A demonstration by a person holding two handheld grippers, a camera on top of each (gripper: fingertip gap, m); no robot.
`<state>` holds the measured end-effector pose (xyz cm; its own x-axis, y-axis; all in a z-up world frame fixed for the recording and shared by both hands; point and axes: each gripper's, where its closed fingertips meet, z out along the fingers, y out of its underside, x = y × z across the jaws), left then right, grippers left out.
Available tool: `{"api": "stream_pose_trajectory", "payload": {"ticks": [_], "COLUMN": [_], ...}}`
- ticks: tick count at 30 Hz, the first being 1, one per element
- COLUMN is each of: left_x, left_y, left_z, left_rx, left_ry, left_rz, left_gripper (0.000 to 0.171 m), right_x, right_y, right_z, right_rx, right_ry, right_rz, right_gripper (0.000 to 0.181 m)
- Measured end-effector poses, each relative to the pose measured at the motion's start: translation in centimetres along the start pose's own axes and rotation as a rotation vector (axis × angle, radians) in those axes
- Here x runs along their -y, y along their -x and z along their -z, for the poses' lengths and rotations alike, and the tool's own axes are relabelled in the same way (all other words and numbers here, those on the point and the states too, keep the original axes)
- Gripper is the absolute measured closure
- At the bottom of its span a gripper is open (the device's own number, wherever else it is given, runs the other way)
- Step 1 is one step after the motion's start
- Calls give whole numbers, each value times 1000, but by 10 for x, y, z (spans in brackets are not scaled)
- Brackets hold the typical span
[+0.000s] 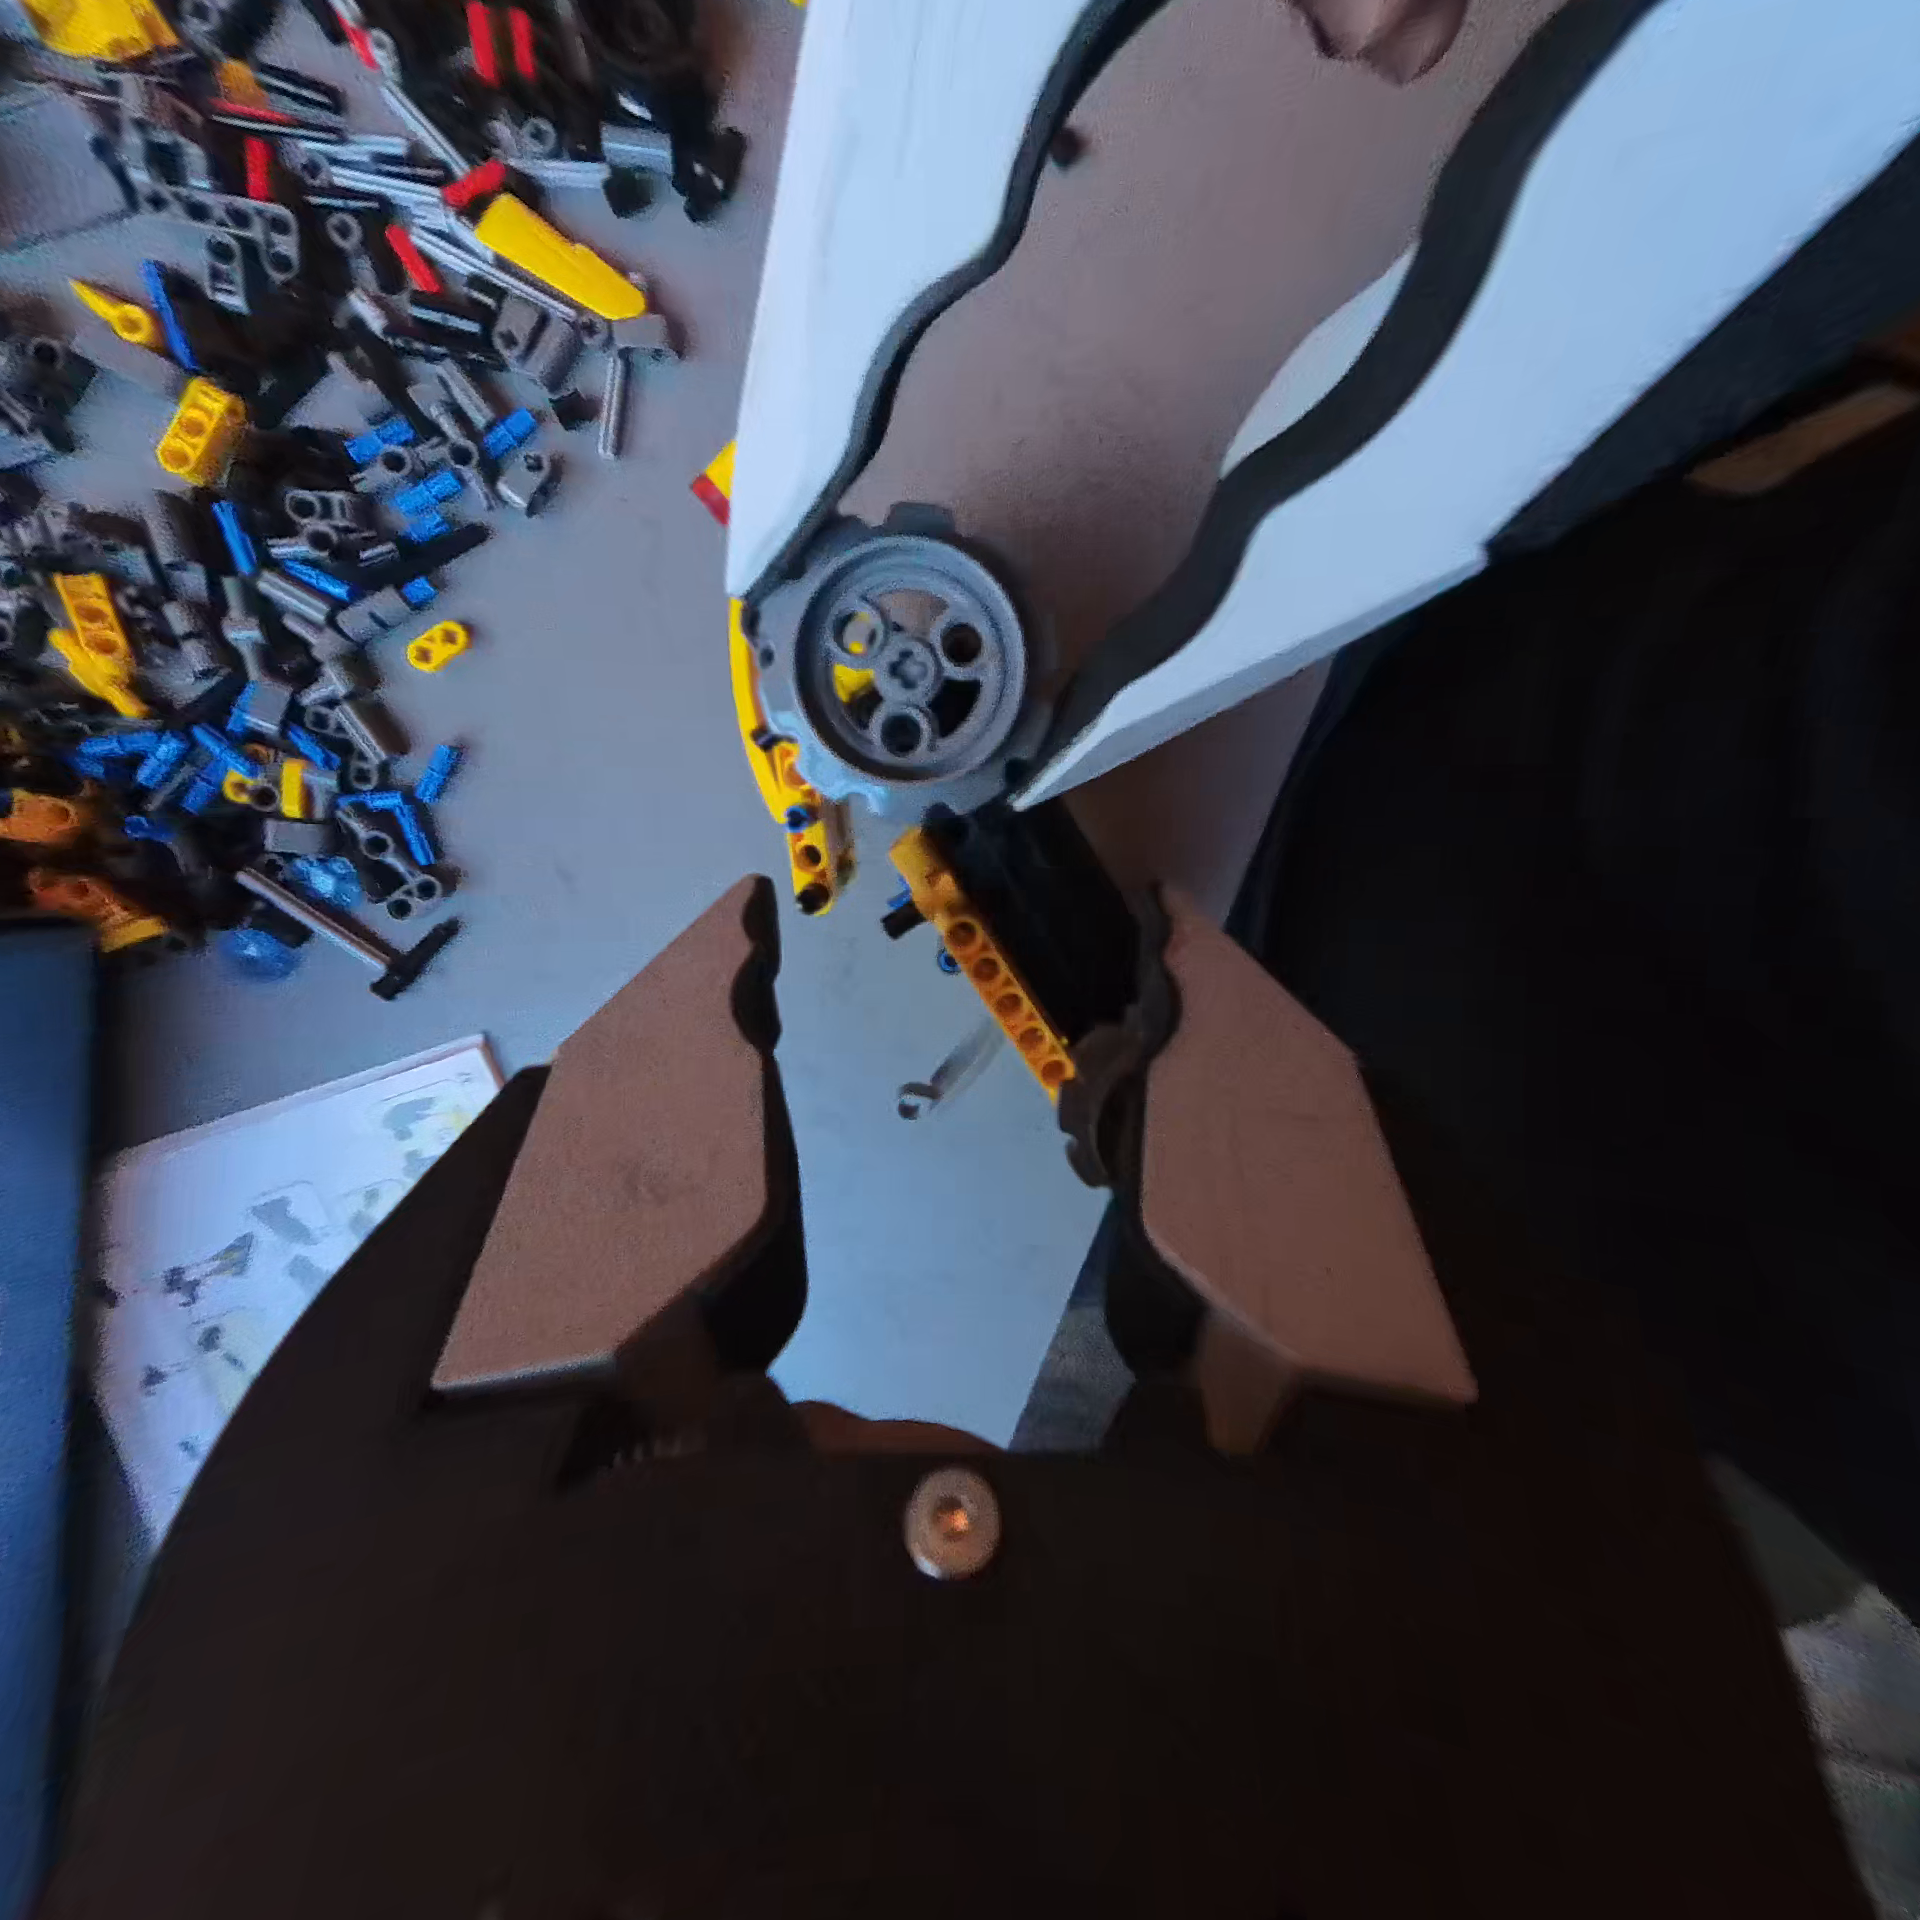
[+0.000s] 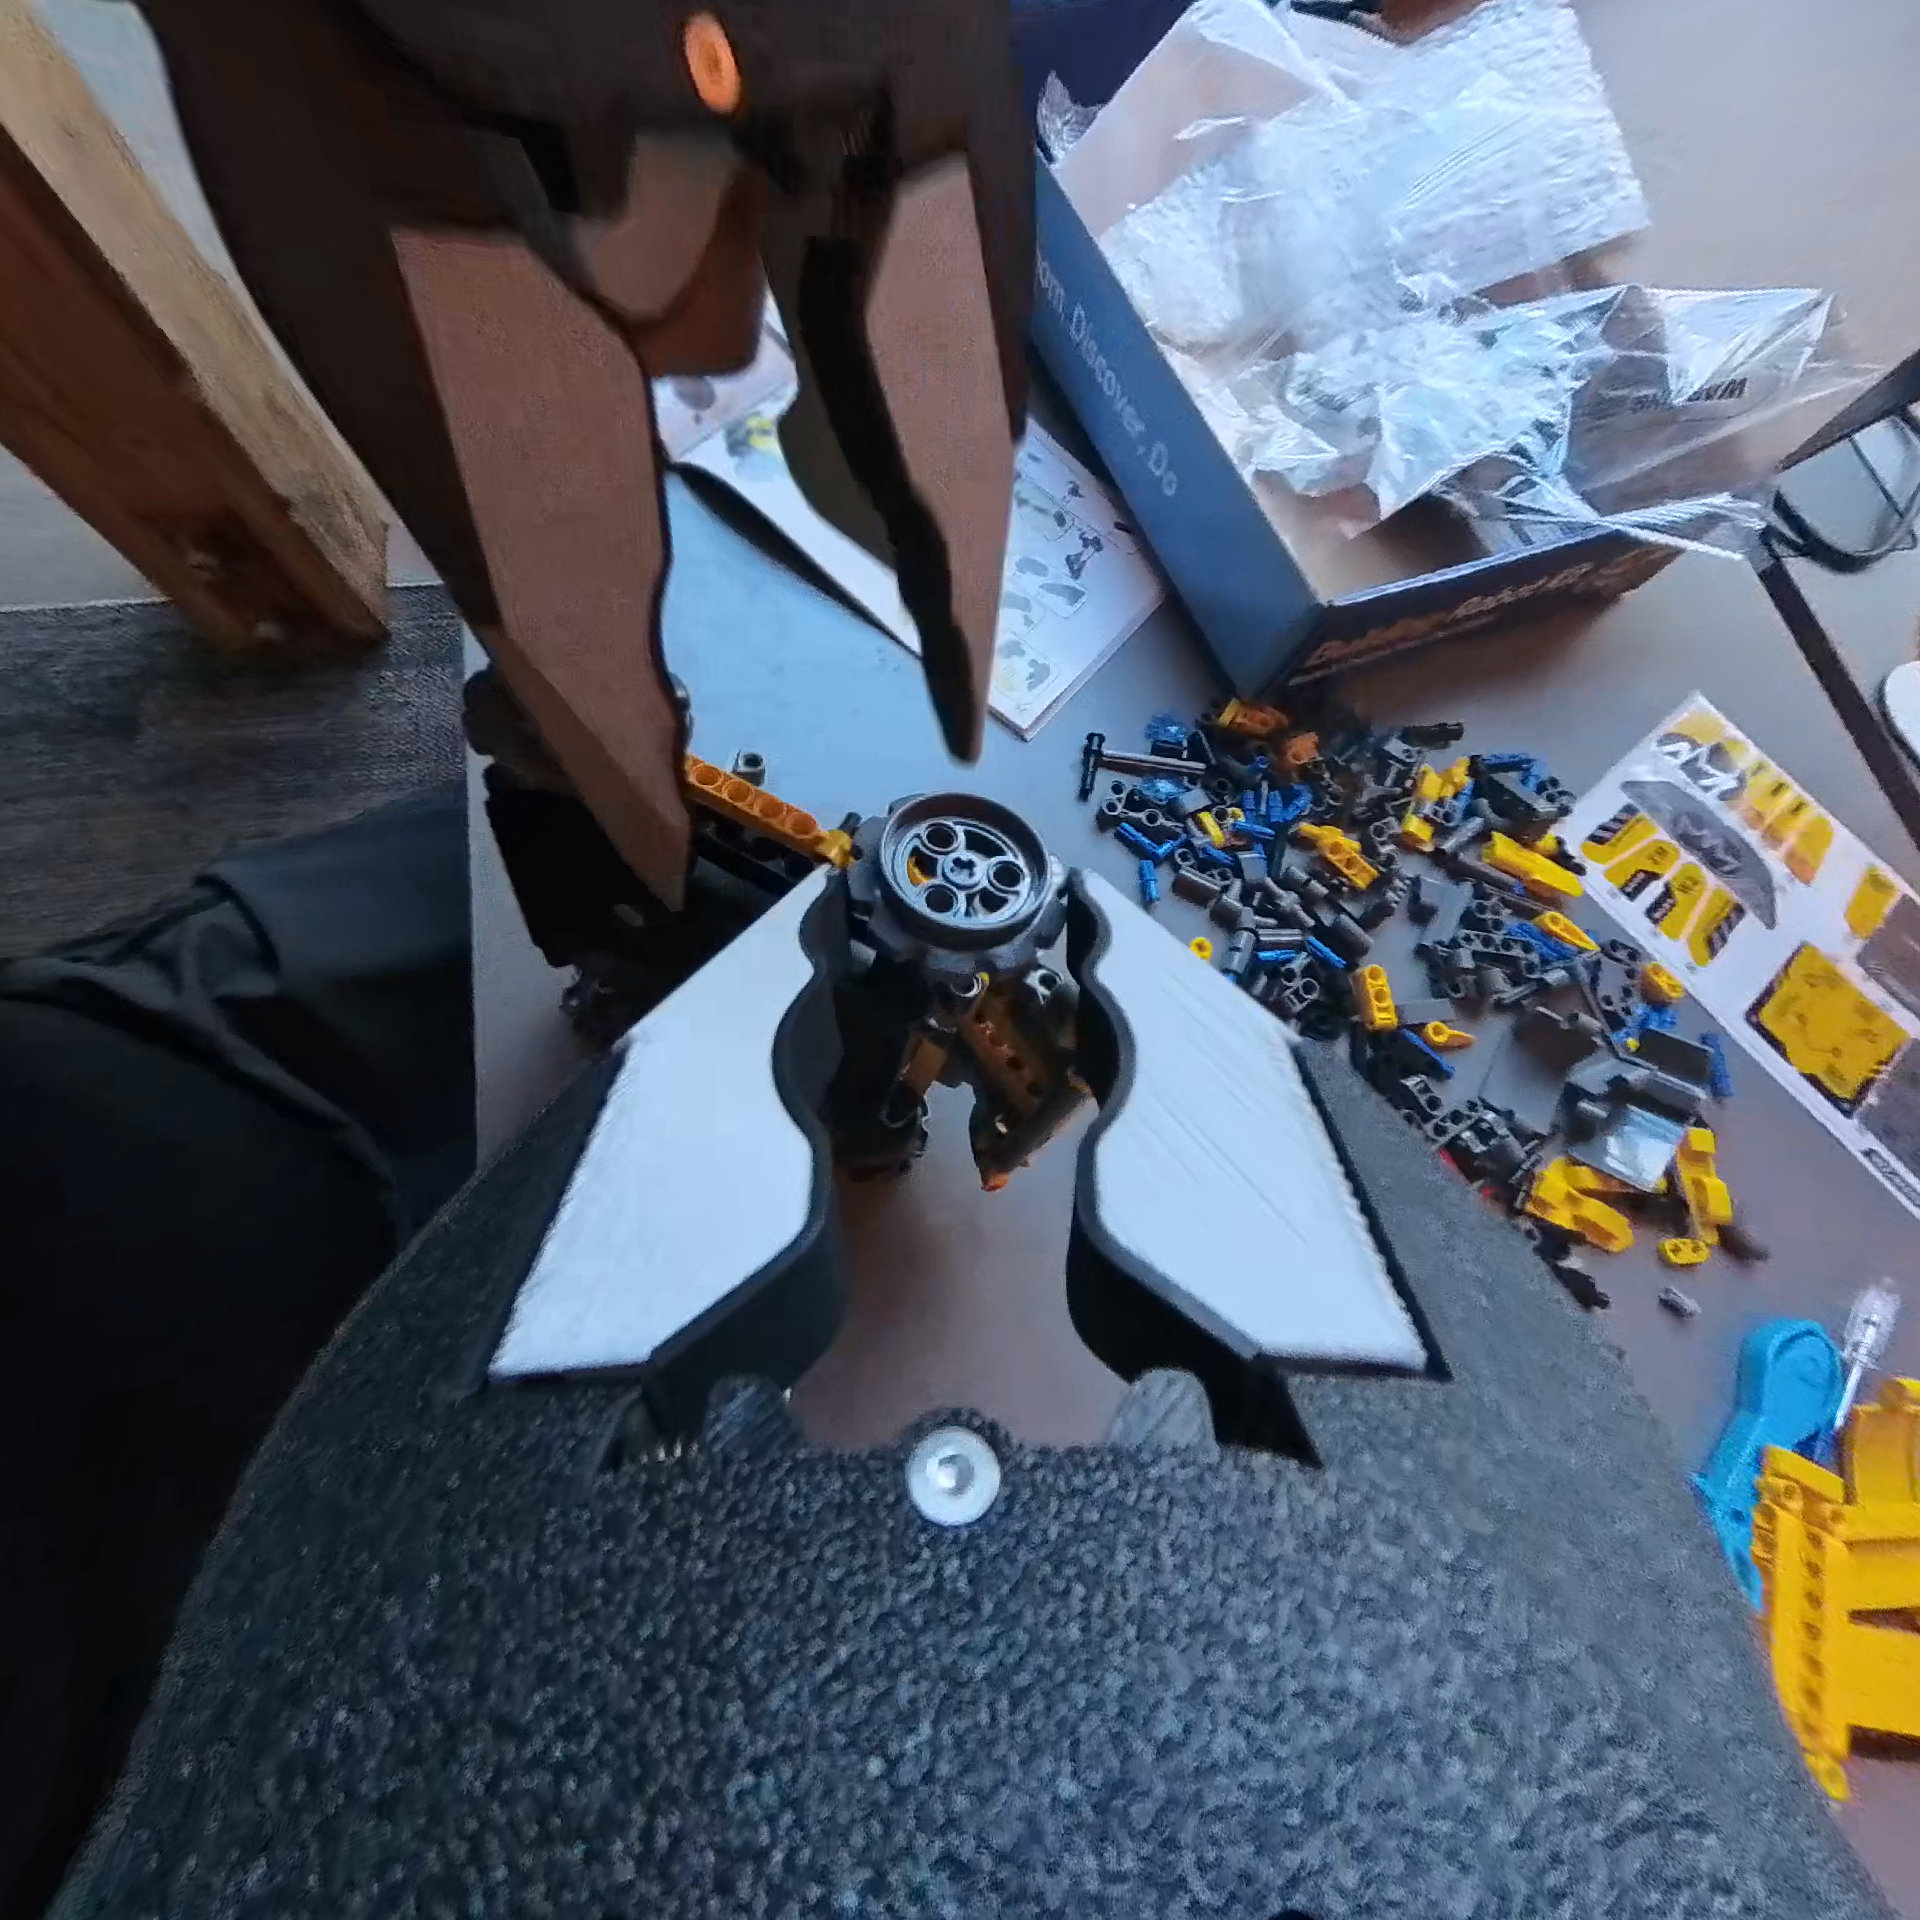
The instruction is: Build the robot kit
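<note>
Above the grey counter (image 1: 623, 727), the right gripper (image 2: 961, 894) had its white fingers (image 2: 1195, 1122) clamped on a grey wheel hub (image 2: 961, 868) fixed to a black-and-yellow brick assembly (image 2: 966, 1060). The left gripper (image 1: 961, 914) had its brown fingers (image 1: 644, 1143) spread apart, one touching the assembly's yellow holed beam (image 1: 1003, 987). Loose bricks (image 2: 1403, 914) lay scattered nearby, beside a sticker sheet (image 2: 1766, 935), an instruction booklet (image 2: 1060, 582) and an open cardboard box (image 2: 1247, 520) holding clear plastic bags (image 2: 1455, 312).
</note>
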<state>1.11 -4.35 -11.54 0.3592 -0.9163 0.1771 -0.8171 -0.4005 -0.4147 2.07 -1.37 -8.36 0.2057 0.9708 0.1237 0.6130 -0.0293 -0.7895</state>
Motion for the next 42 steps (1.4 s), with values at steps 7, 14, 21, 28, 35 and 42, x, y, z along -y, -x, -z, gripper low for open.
{"api": "stream_pose_trajectory", "payload": {"ticks": [7, 14, 21, 28, 35, 42], "left_x": [4, -5, -21, -16, -16, -11], "left_y": [12, 35, 12, 7, 11, 16], "left_z": [7, 12, -12, -41, -41, -39], "left_rx": [155, 286, -185, -378, -256, -268], "left_ry": [116, 54, -388, -559, -689, -764], "left_rz": [-143, -100, 247, 437, 666, 748], "left_gripper": [132, 113, 89, 125, 125, 133], "right_x": [-13, -30, -46, -50, -63, -60], "right_y": [-1, -4, -4, 13, -6, 7], "right_z": [14, 15, 12, 5, 17, 9], "right_rx": [-51, -67, 48, 314, 176, -43], "right_ry": [-41, -50, -90, -201, -175, -5], "right_rz": [-44, -61, -175, -260, -217, 68], "right_gripper": [140, 149, 150, 150, 83, 74]}}
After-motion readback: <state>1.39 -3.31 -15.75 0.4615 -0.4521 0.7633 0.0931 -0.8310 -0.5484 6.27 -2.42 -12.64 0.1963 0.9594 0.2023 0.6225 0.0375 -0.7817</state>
